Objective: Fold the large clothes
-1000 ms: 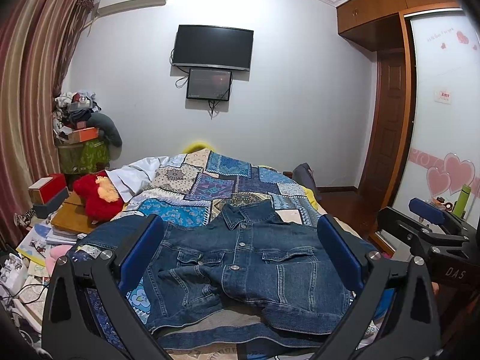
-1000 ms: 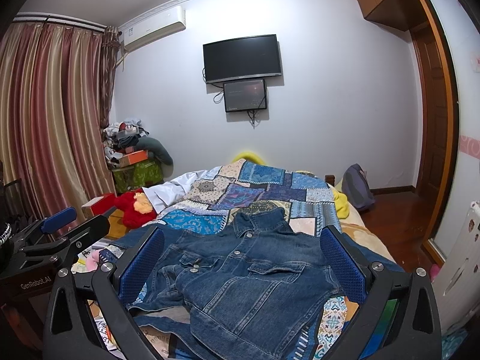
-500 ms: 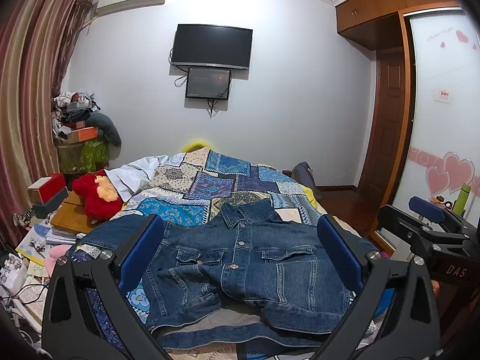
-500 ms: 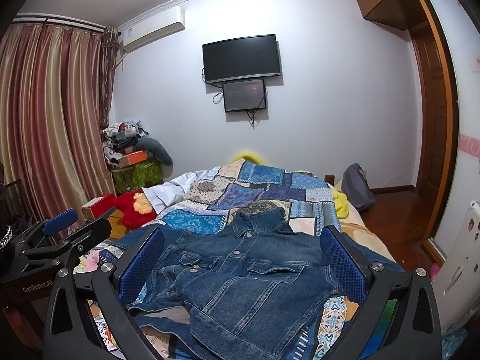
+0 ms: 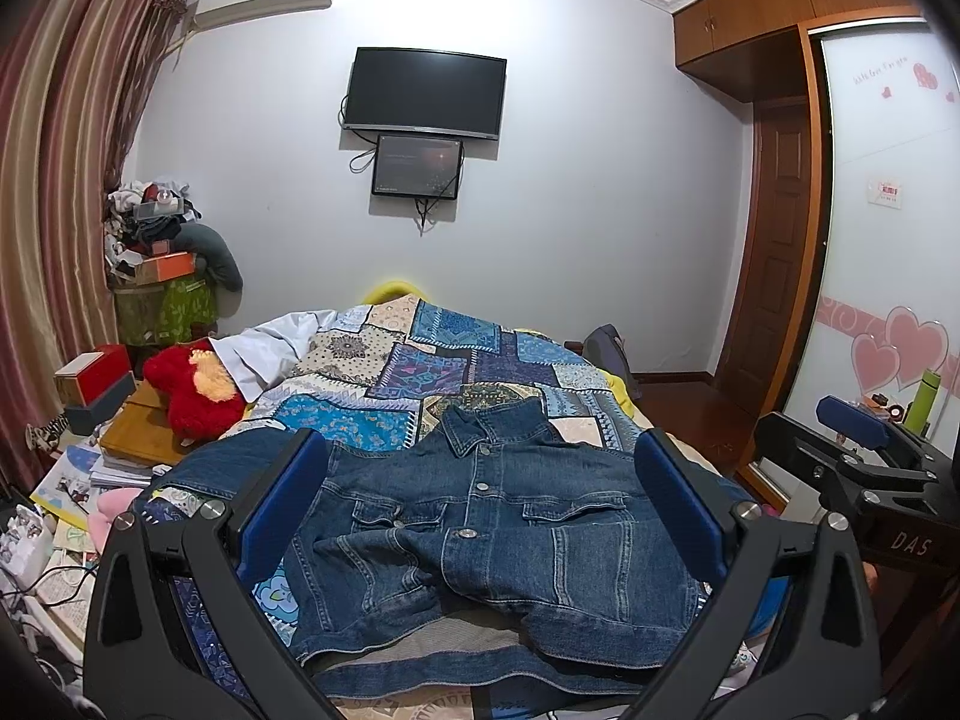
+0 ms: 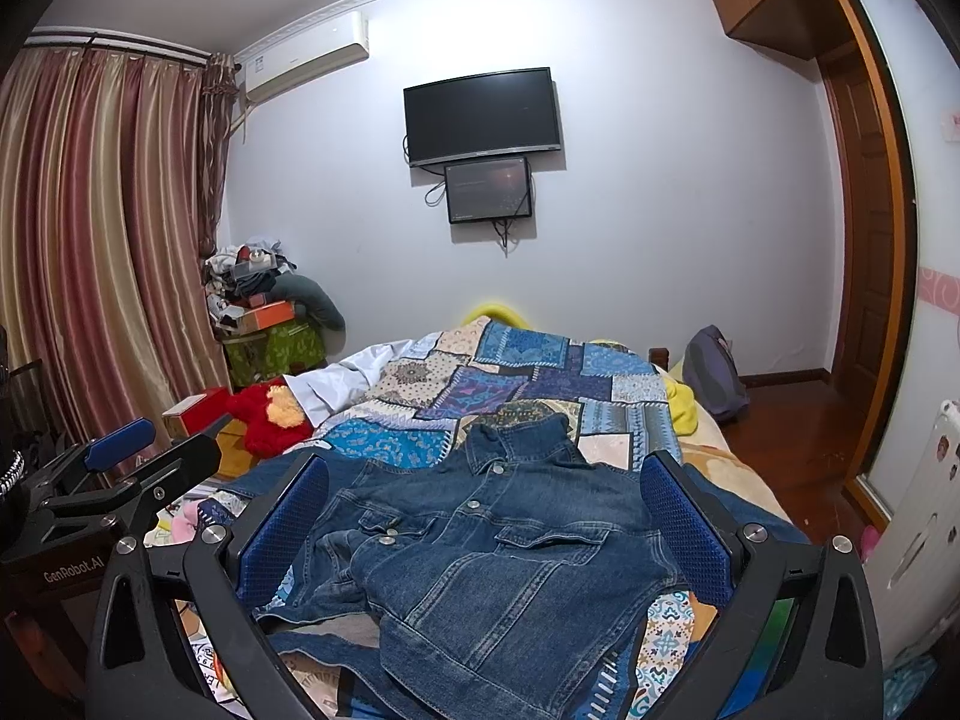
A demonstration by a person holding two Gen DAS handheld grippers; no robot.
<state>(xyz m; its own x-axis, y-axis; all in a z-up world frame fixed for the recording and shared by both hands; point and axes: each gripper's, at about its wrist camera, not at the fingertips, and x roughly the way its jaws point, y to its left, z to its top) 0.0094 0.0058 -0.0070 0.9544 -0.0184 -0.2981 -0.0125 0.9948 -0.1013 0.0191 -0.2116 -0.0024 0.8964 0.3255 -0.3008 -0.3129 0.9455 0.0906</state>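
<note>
- Blue pads sit on both tools. The left tool [image 5: 480, 510] has its two fingers wide apart and holds nothing. The right tool [image 6: 483, 516] is the same, wide apart and empty.
- Both tools hang just above the near end of the bed [image 5: 420, 354], side by side. From the left tool's view, the right one pokes in at the right edge.
- Straight ahead of both tools, a little lower, lies the denim jacket [image 5: 498, 516]. It is front side up on the bed, with its buttons showing.
- Its long way runs away from the tools: the hem is near, the collar is far. (So a fold from the hem would go forward, I think.)
- The jacket is not flat yet. The side by the left tool is bunched up and rumpled, and the left tool is nearer to that part. The side by the right tool looks smoother. One sleeve spreads out to the left.
- Under the jacket is a patchwork quilt [image 6: 528, 378].
- Left of the bed lies a red plush toy [image 5: 192, 390].
- Farther back in the corner, a green box [image 6: 270, 348] is piled high with clothes and a smaller orange box.
- On the far wall hangs a black TV [image 5: 423, 93].
</note>
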